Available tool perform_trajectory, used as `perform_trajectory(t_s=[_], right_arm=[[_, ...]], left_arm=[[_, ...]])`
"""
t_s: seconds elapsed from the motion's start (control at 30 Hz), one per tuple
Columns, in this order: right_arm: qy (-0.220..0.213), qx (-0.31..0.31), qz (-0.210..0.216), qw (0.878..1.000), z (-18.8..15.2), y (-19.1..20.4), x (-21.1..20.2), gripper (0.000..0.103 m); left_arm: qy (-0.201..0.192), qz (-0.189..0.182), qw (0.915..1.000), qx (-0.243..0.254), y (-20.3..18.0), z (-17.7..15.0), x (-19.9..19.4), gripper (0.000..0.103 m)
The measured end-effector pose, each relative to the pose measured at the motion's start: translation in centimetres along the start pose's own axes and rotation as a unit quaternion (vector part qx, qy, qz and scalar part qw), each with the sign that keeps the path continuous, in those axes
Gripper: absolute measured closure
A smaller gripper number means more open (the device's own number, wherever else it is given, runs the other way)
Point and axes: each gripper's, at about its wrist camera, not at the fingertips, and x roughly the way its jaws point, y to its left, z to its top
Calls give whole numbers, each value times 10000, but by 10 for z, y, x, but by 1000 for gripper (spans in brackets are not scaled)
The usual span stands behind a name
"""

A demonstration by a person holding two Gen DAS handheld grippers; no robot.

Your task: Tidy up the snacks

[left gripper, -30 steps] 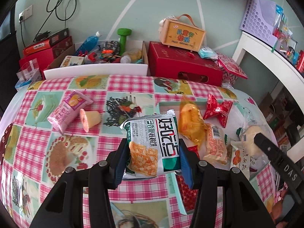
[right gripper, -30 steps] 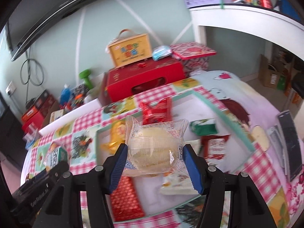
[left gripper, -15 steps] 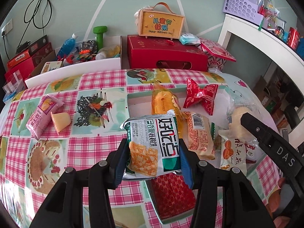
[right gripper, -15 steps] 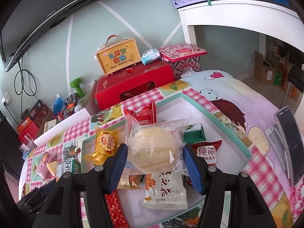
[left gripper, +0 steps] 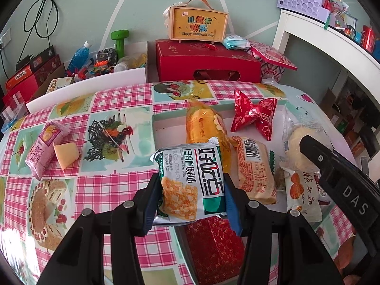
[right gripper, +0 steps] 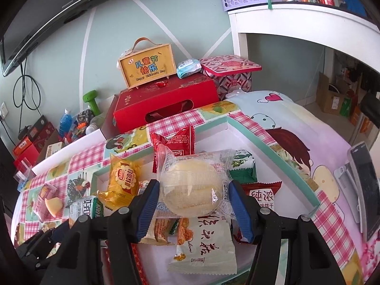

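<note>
My left gripper (left gripper: 190, 190) is shut on a green and white snack packet (left gripper: 190, 180), held over the near left edge of a shallow teal-rimmed tray (right gripper: 266, 142). My right gripper (right gripper: 193, 199) is shut on a clear-wrapped pale round bun (right gripper: 192, 187), held above the tray's middle. Several snacks lie in the tray: a yellow packet (right gripper: 123, 180), a red wrapped one (right gripper: 175, 144), a green one (right gripper: 244, 166) and a white packet (right gripper: 206, 249). The right gripper's arm (left gripper: 344, 185) crosses the left wrist view at right.
A pink packet (left gripper: 45, 147) and a small orange cup (left gripper: 65, 153) lie on the checked tablecloth at left. Behind the table stand a red gift box (left gripper: 206, 64), a yellow carry box (left gripper: 197, 27) and a white bin of clutter (left gripper: 99, 66). A phone (right gripper: 363, 187) rests at right.
The left gripper carried its packet rightward and down, from over the tablecloth to the tray's edge. The right gripper sank slightly over the tray with the bun.
</note>
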Motion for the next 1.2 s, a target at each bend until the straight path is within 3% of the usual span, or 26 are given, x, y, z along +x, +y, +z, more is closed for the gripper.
perform_trajectory(t_s=[0.37,0.57,0.77,1.2], right_arm=[[-199,-121,189,9996,3,7,-3,40],[-32,-206,271,9994,0,14,8,40],[177,-115,-67,9998,-3,3,19,40],[290,59,-266,9992,-4,-13,23,40]], left_arm=[[100,-44,9999,20,-2,-1,9,51],[138,-16,9999,44,-2,-2,13,51],[168,-77,9998,85,-6,-2,15,51],[339,-182,9992,132,-12,-5,27,51]])
